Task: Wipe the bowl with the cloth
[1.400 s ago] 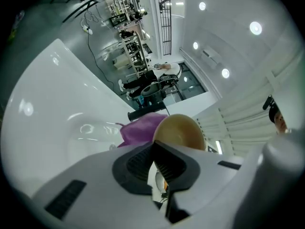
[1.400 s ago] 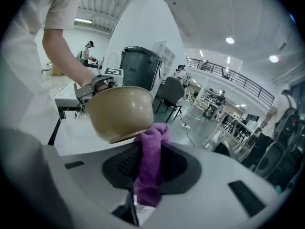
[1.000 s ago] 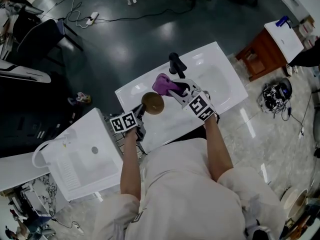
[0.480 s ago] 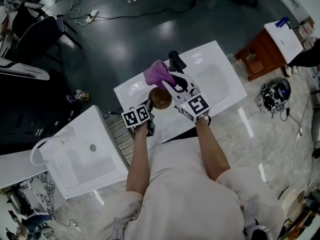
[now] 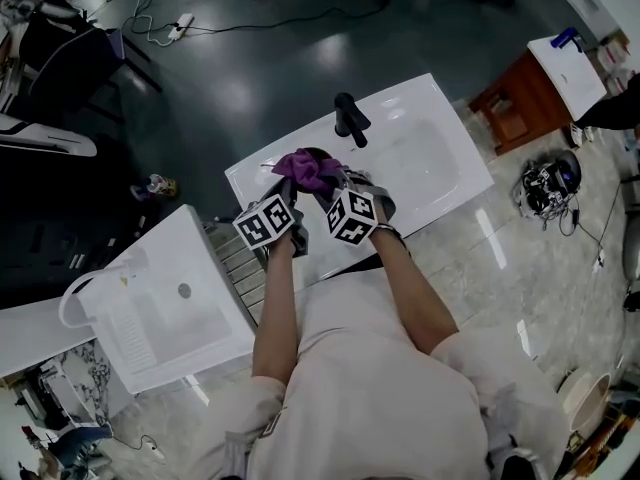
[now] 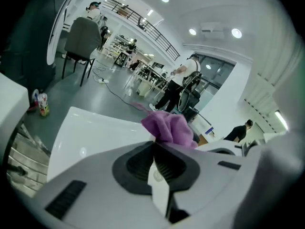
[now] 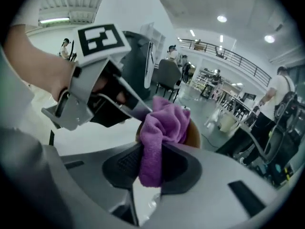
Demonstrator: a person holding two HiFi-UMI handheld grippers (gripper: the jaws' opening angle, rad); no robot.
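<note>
Your right gripper was clamped on the soft purple cloth, bunched inside the brown bowl. Your left gripper pinched that light, stiff, likely slippery bowl by its rim, over the basin's left end.

A pale cream top, seemingly short-sleeved; the grey left gripper and right gripper each carry a black-and-white marker cube.

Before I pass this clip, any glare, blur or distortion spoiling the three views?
Head view: sharp, glare streaks on the white sink, floor dim. Left gripper view: heavy fisheye, dark corners, cloth soft. Right gripper view: fisheye too; cloth clear, bowl barely showing behind it.
</note>
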